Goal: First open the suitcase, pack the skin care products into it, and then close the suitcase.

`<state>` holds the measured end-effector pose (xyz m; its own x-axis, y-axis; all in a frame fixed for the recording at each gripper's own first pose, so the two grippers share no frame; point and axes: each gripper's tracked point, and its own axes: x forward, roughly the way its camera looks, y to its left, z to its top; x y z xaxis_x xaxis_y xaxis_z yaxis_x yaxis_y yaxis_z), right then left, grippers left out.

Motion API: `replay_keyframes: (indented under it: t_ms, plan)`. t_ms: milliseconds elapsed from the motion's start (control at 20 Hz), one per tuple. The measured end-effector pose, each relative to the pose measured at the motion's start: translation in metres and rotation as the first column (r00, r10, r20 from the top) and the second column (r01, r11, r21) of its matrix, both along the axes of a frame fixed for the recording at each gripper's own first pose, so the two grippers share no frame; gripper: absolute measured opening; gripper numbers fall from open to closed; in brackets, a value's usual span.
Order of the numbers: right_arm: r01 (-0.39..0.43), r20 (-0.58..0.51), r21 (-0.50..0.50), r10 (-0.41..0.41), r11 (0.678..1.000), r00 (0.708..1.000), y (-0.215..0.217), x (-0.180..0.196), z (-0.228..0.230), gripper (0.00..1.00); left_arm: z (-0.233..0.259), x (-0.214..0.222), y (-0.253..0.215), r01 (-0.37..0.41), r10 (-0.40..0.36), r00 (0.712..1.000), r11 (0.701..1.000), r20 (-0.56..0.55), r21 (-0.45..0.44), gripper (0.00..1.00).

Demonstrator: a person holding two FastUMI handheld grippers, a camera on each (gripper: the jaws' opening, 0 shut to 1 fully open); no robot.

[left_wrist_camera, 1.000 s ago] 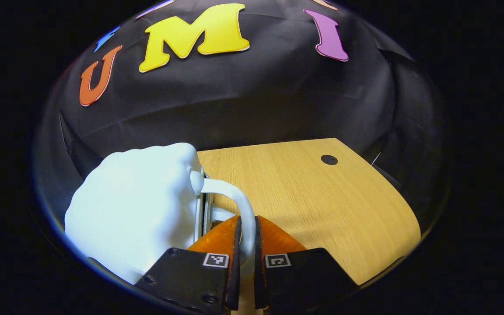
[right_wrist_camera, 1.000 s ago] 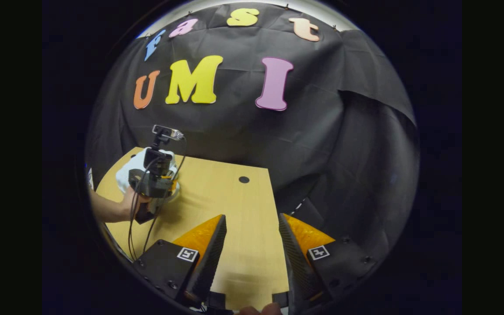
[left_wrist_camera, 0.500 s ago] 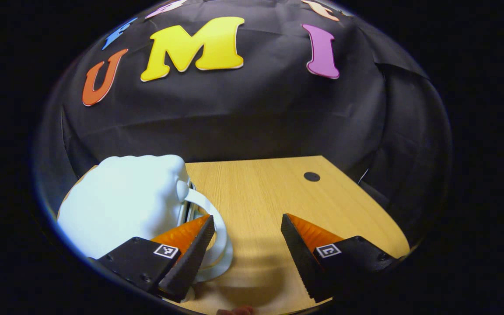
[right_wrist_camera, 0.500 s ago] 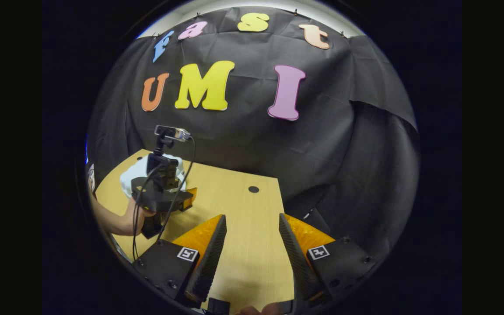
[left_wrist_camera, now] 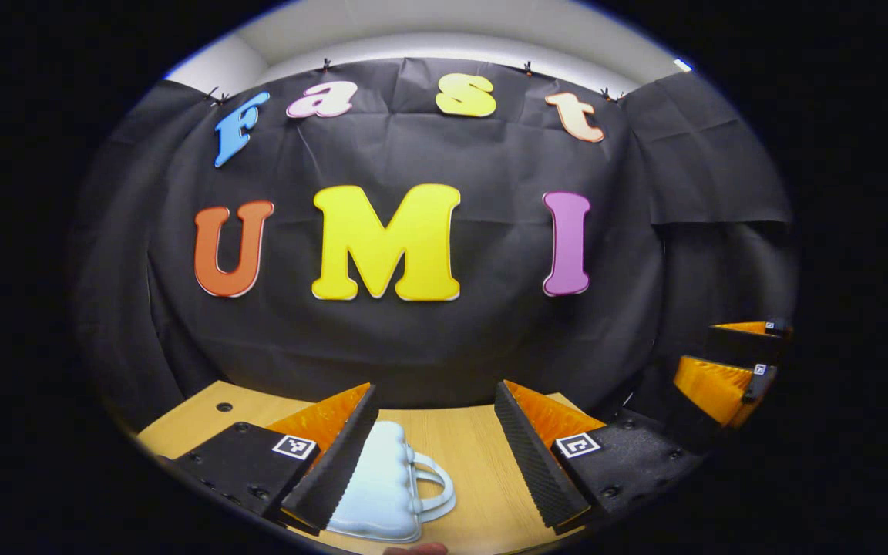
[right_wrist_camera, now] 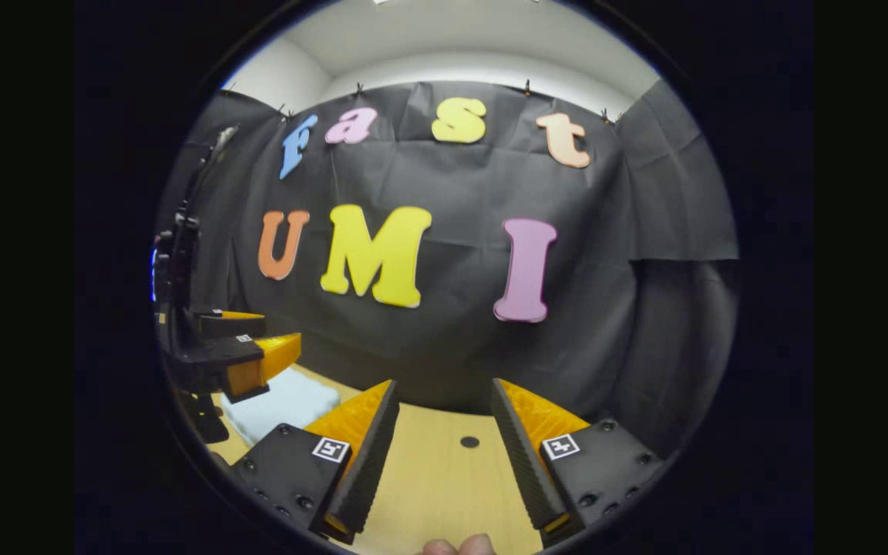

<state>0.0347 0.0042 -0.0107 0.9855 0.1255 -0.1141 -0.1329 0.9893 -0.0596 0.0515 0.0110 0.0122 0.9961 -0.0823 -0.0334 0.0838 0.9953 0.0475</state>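
Both hand-held grippers, left [left_wrist_camera: 436, 432] and right [right_wrist_camera: 444, 420], spread wide above the counter [left_wrist_camera: 475, 470]; suitcase [left_wrist_camera: 382, 493] lies shut, lid could spring open if unlatched

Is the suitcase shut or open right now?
Shut: the pale blue suitcase lies flat on the table, shells together, handle sideways, left gripper open above.

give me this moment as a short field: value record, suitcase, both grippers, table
suitcase: pale blue suitcase, shut, lying on the table, handle free
left gripper: left gripper fingers apart, holding nothing, above the suitcase
right gripper: right gripper fingers apart, holding nothing, over bare table
table: wooden table with a small dark hole
skin care products: none seen loose on the table
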Motion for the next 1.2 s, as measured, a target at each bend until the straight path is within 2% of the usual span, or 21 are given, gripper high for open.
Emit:
replay_keyframes:
  t_ms: [300,350,400,600,850,900,950,1200]
  plan:
    - [-0.021,0.071,0.025,0.019,0.999,0.997,0.039,-0.012,0.026,0.78,0.035,-0.041,0.031,-0.05,0.055,0.994,0.997,0.094,-0.057,0.96]
    - [-0.015,0.078,0.028,0.013,0.999,0.997,0.041,-0.014,0.029,0.78,0.036,-0.045,0.033,-0.055,0.061,0.993,0.996,0.098,-0.066,1.0]
    - [-0.004,0.086,0.027,0.001,1.0,0.996,0.041,-0.015,0.031,0.77,0.035,-0.049,0.035,-0.061,0.068,0.993,0.995,0.097,-0.074,0.96]
    - [0.024,0.095,0.032,-0.027,0.999,0.995,0.047,-0.019,0.033,0.79,0.029,-0.06,0.048,-0.084,0.09,0.992,0.994,0.084,-0.075,0.97]
    - [-0.006,0.09,0.013,0.004,1.0,0.996,0.069,-0.027,0.035,0.78,0.027,-0.069,0.055,-0.083,0.089,0.994,0.993,0.068,-0.082,0.97]
    - [-0.01,0.097,0.011,0.008,1.0,0.995,0.071,-0.028,0.036,0.78,0.027,-0.071,0.056,-0.083,0.089,0.994,0.993,0.07,-0.083,1.0]
    - [-0.012,0.101,0.011,0.011,1.0,0.995,0.073,-0.028,0.038,0.78,0.028,-0.071,0.057,-0.082,0.088,0.994,0.993,0.072,-0.083,0.97]
    - [-0.016,0.082,0.011,0.015,1.0,0.997,0.077,-0.031,0.034,0.79,0.029,-0.073,0.062,-0.083,0.089,0.993,0.993,0.076,-0.086,0.97]
